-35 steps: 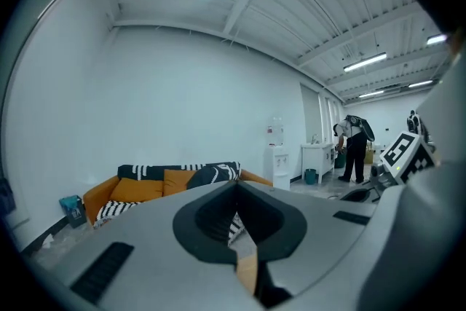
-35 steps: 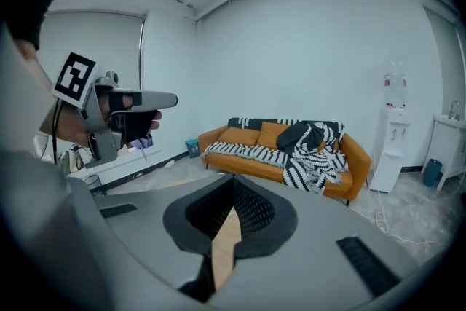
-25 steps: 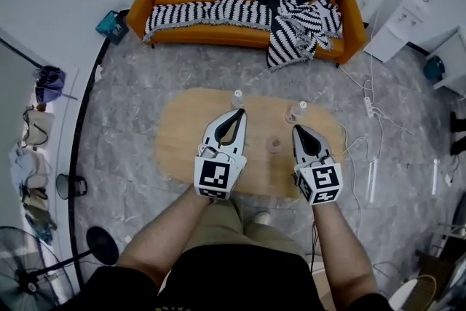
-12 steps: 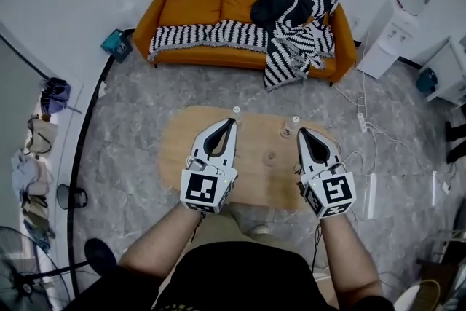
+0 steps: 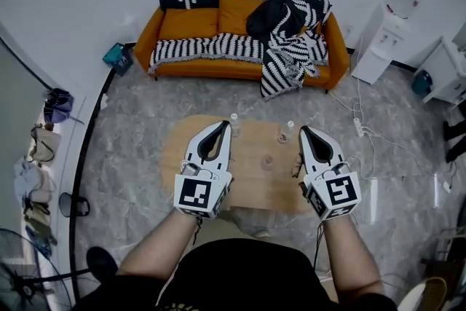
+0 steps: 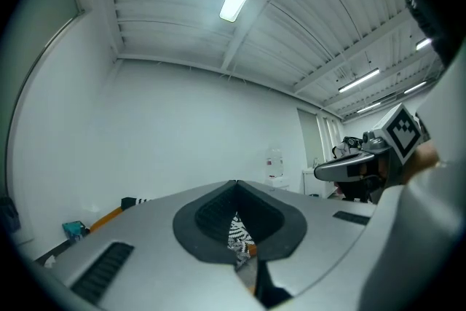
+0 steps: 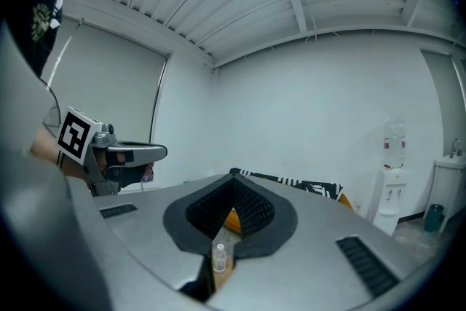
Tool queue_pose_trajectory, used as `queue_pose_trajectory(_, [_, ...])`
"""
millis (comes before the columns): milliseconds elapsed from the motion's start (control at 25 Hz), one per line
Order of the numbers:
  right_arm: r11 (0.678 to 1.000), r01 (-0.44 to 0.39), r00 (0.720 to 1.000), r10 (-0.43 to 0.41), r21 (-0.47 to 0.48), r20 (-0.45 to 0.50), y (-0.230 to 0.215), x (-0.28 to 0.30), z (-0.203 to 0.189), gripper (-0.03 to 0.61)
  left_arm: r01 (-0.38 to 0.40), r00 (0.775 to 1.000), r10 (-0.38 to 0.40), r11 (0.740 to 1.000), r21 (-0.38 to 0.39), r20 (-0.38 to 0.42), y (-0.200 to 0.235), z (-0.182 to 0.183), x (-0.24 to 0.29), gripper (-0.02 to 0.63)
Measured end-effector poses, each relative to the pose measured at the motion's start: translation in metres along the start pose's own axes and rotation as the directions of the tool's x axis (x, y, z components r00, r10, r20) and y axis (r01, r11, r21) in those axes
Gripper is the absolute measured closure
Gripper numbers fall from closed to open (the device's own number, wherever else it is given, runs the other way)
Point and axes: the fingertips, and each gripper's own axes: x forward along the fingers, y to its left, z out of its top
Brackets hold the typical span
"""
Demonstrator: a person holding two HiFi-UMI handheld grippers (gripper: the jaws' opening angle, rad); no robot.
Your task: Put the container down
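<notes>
Both tongs are clamped shut with nothing in them. The left gripper and right gripper hang side by side over the oval wooden table, mid-frame. A small clear bottle stands at the table's far edge beside the left tips. A second bottle stands just left of the right tips.

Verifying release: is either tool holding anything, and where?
Nothing held: left tool and right tool are both shut and empty, above the oval wooden table.
</notes>
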Motion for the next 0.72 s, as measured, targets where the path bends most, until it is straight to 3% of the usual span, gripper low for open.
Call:
queue_pose_trajectory(280, [1.0,-0.012,0.999,0.012,-0.009,0.038,0.004,-0.017,0.008,0.566,0.006,1.0,-0.006,1.0,0.011,0.008,-0.015,0.014,-0.013,0.6])
queue_pose_trajectory(720, [0.999,-0.038,0.999,0.038,0.007,0.013,0.012,-0.052,0.008,0.566,0.006,1.0,-0.006,1.0,0.026,0.004,-0.053,0.02,-0.033,0.6])
